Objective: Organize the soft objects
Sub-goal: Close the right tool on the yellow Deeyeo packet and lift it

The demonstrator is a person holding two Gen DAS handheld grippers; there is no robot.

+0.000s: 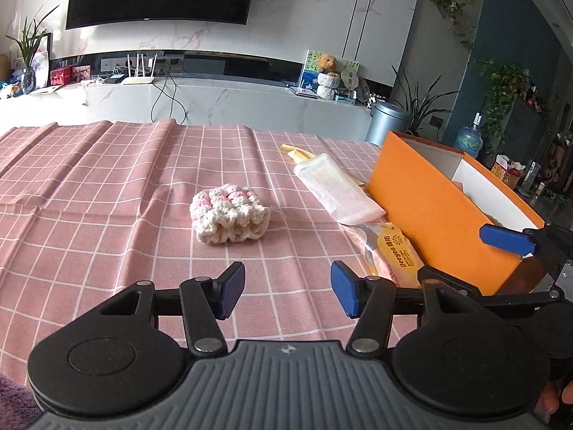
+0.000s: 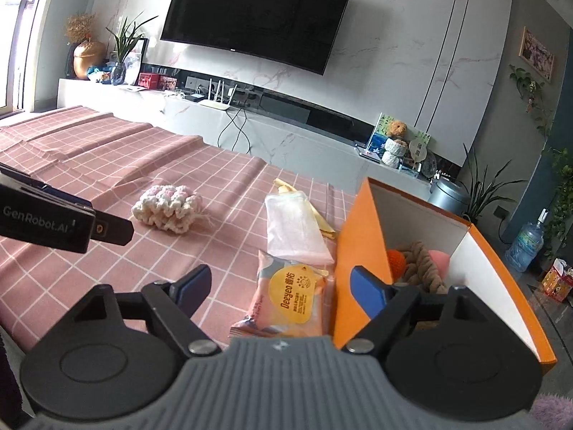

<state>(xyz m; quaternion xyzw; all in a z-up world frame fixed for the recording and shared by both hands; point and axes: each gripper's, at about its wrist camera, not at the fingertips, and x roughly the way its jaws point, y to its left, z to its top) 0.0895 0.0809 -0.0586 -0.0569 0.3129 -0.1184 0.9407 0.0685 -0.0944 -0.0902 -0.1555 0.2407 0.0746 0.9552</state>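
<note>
A pink-and-cream crocheted piece lies on the pink checked tablecloth. My left gripper is open and empty, a short way in front of it. A white mesh pouch and a pink Deeyeo wipes pack lie beside an orange box. The box holds an orange knit ball, a rope toy and a pink item. My right gripper is open and empty above the wipes pack, its right finger over the box's near corner.
A yellowish strip pokes out from under the pouch. The tablecloth has raised folds at the far left. Behind the table stand a marble TV bench, a metal bin and plants.
</note>
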